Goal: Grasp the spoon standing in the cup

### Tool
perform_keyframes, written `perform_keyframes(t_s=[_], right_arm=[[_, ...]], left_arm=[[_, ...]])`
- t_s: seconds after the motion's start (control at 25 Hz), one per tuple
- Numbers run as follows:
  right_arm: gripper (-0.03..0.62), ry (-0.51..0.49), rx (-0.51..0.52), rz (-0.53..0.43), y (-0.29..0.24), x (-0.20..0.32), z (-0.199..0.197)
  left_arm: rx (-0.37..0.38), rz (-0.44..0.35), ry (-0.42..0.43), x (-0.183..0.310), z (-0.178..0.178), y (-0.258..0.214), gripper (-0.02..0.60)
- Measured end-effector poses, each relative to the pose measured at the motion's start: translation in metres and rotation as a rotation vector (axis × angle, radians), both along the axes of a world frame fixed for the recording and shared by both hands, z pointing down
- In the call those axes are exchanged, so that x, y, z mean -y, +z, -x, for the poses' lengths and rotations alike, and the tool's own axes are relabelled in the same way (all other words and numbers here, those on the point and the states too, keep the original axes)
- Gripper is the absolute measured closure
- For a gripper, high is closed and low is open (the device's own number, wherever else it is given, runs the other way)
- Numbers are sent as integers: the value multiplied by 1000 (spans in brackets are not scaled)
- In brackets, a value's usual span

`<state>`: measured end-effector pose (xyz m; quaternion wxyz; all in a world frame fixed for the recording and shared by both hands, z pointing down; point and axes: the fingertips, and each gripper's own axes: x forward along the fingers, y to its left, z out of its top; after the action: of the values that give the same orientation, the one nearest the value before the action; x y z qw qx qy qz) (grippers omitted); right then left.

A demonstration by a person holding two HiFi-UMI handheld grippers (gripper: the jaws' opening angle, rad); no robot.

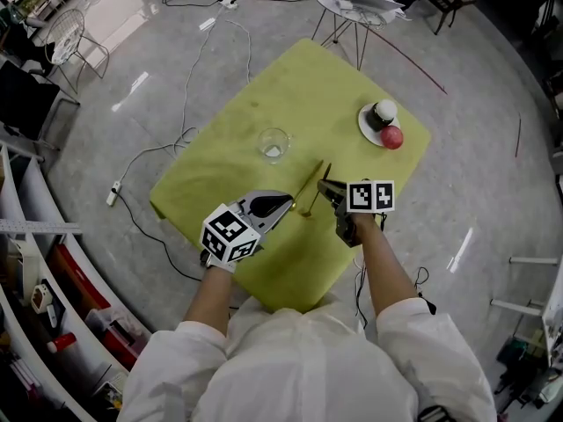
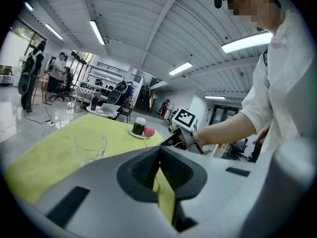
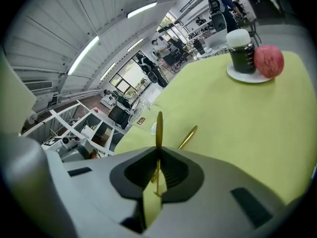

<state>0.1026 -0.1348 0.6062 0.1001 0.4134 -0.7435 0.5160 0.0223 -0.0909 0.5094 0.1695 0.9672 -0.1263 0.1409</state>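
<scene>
A clear glass cup (image 1: 274, 143) stands on the yellow-green table (image 1: 290, 86) with no spoon in it; it also shows in the left gripper view (image 2: 90, 148). My right gripper (image 1: 325, 186) is shut on a thin gold spoon (image 3: 159, 128), which sticks up from between its jaws (image 3: 159, 150). In the head view the spoon (image 1: 318, 196) slants down towards the cloth. A second gold utensil (image 1: 308, 181) (image 3: 188, 137) lies on the table just beyond it. My left gripper (image 1: 285, 205) (image 2: 159, 148) hovers nearby, tips together, holding nothing.
A white plate (image 1: 365, 127) with a dark jar (image 1: 382, 113) and a red apple (image 1: 392, 137) sits at the table's right corner. Cables (image 1: 189, 104) run over the floor to the left. A small round table (image 1: 352, 3) stands beyond.
</scene>
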Motion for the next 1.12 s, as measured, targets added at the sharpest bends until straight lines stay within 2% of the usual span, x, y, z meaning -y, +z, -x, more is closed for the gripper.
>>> perform_keyframes(t_s=[0.16, 0.28, 0.52, 0.88, 1.12], right_arm=[[568, -4, -44, 18, 5, 1, -4], [512, -8, -90, 38, 9, 1, -8], [508, -1, -167, 61, 12, 1, -21], [508, 7, -122, 5, -7, 4, -22], [508, -19, -94, -76, -29, -1, -9]], left_arm=[[2, -1, 2, 0, -1, 1, 577], [0, -3, 2, 1, -1, 0, 577], [-2, -5, 6, 0, -3, -2, 577], [-4, -9, 7, 3, -5, -4, 577], [-6, -16, 4, 3, -3, -6, 577]])
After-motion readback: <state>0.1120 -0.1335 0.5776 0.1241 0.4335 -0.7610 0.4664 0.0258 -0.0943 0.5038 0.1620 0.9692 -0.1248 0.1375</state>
